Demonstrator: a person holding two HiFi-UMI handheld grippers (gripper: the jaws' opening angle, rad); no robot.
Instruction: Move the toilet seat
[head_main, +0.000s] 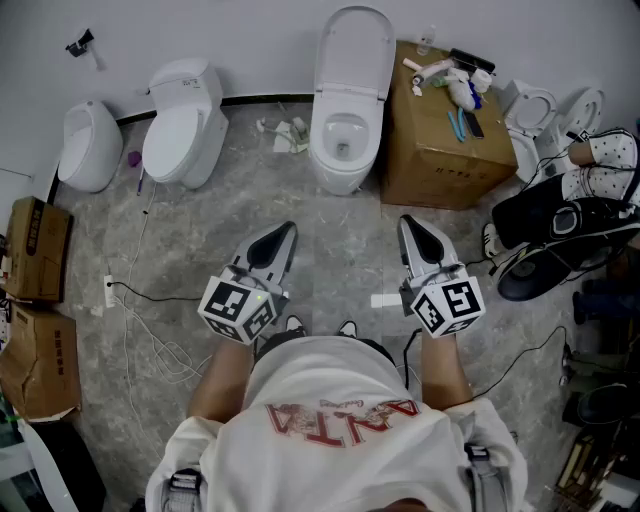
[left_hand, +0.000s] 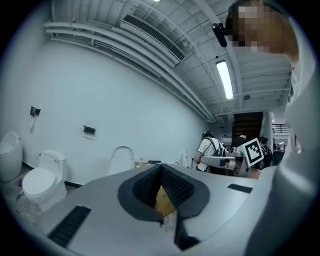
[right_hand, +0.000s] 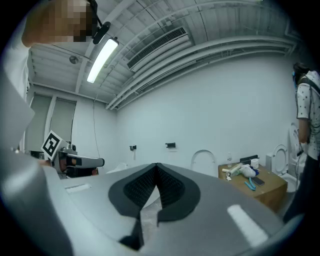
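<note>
A white toilet (head_main: 347, 125) stands against the far wall in the head view, its seat and lid (head_main: 354, 48) raised upright and the bowl open. The raised lid (left_hand: 121, 159) also shows in the left gripper view and as an arch (right_hand: 203, 160) in the right gripper view. My left gripper (head_main: 281, 236) and right gripper (head_main: 408, 226) are held level in front of me, well short of the toilet. Both are shut with nothing between the jaws, tips (left_hand: 160, 167) (right_hand: 156, 167) meeting.
Left of it stand a second white toilet (head_main: 183, 125) and a urinal-like fixture (head_main: 88, 145). A large cardboard box (head_main: 440, 135) with tools on top sits right of the toilet. Cables (head_main: 150, 340) trail on the floor at left; boxes (head_main: 35, 250) at far left; a person (head_main: 590, 180) at right.
</note>
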